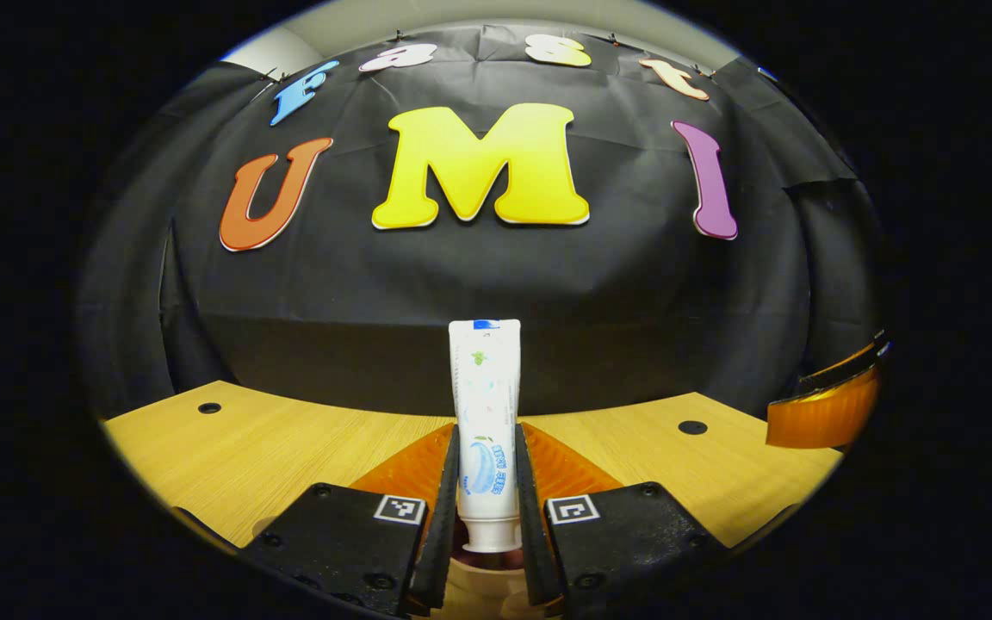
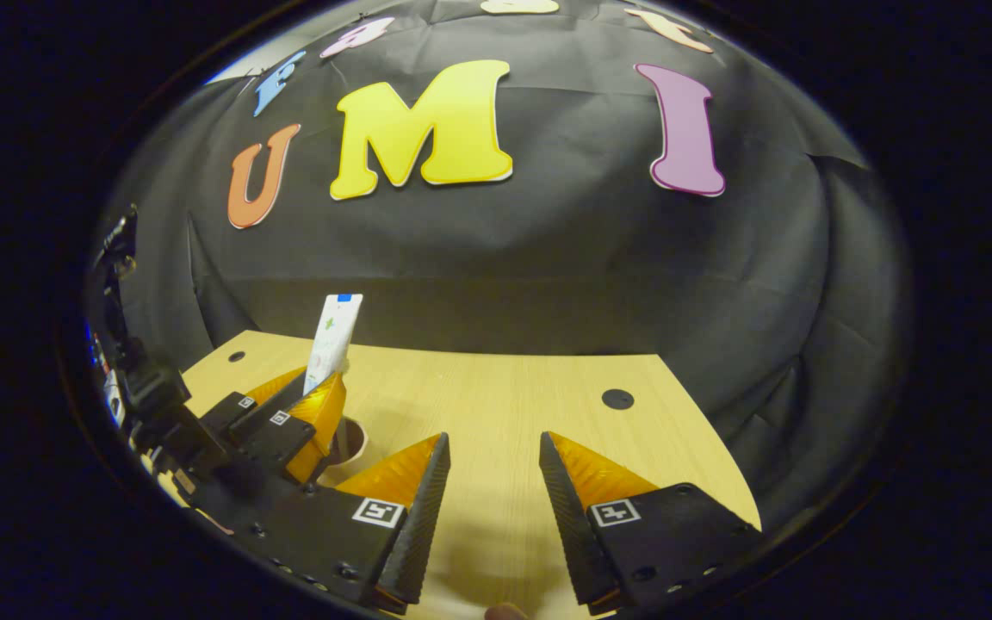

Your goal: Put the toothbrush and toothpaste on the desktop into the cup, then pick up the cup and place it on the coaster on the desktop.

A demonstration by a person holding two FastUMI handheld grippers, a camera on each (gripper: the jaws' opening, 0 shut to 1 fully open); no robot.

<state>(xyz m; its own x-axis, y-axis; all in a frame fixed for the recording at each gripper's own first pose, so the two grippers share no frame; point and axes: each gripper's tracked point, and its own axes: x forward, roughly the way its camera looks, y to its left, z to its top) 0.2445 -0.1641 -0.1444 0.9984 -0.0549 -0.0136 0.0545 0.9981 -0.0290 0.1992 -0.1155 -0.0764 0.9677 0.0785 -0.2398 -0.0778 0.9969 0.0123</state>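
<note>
Two grippers over the desktop (image 2: 496, 405) — left gripper (image 1: 487, 499) clamps the toothpaste (image 1: 486, 405) upright above the cup (image 2: 350, 443); right gripper (image 2: 493, 482) spread, holding nothing.

Recording booth, black cloth wall (image 1: 496, 284), bare wooden desktop (image 2: 505, 405) with holes

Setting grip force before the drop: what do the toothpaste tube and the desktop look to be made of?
The toothpaste tube looks like soft glossy plastic: white printed skin, flat crimped top, round cap at the bottom, held upright in the left claw. The desktop looks like pale wood-grain laminate or veneer: fine straight grain, matte, with dark round holes. Which of those it is, I can't tell.
</note>
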